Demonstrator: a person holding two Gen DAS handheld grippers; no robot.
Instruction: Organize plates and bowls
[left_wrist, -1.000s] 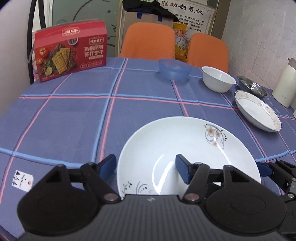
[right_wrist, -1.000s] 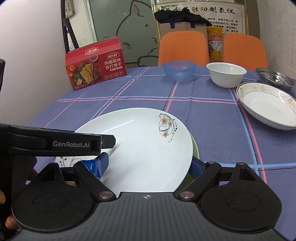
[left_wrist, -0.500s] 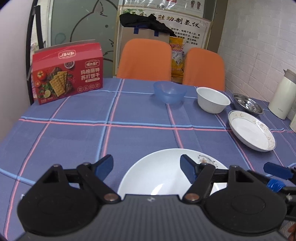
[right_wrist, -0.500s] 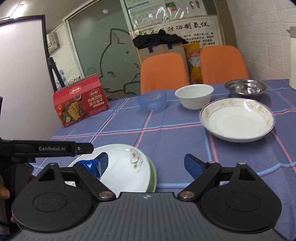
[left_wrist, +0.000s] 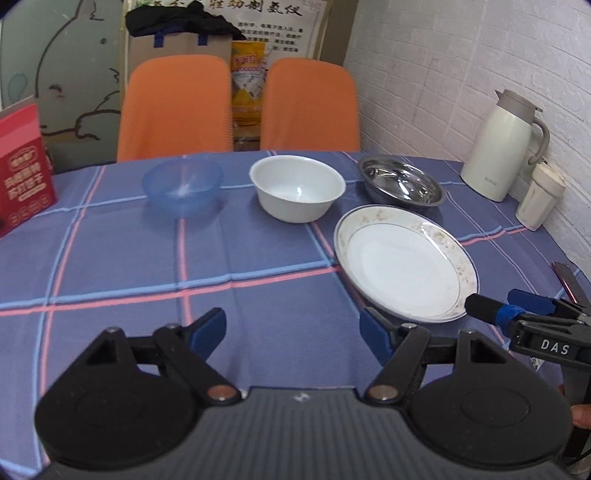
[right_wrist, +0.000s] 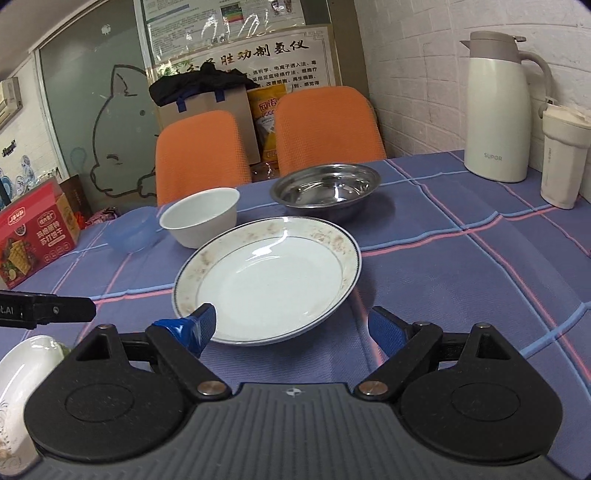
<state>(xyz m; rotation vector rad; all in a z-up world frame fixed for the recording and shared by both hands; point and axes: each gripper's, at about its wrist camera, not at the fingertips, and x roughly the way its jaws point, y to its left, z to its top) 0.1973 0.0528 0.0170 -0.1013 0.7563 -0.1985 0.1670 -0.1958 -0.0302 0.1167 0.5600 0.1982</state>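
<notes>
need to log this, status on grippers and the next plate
Left gripper open, empty. Right gripper open, at near rim of patterned plate, not gripping. White bowl and steel bowl behind; nothing in the way.

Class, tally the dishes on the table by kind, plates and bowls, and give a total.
Plates: 2, the speckled-rim plate and the flowered plate at the near left edge.
Bowls: 3, the blue bowl, the white bowl and the steel bowl.
Total: 5
</notes>
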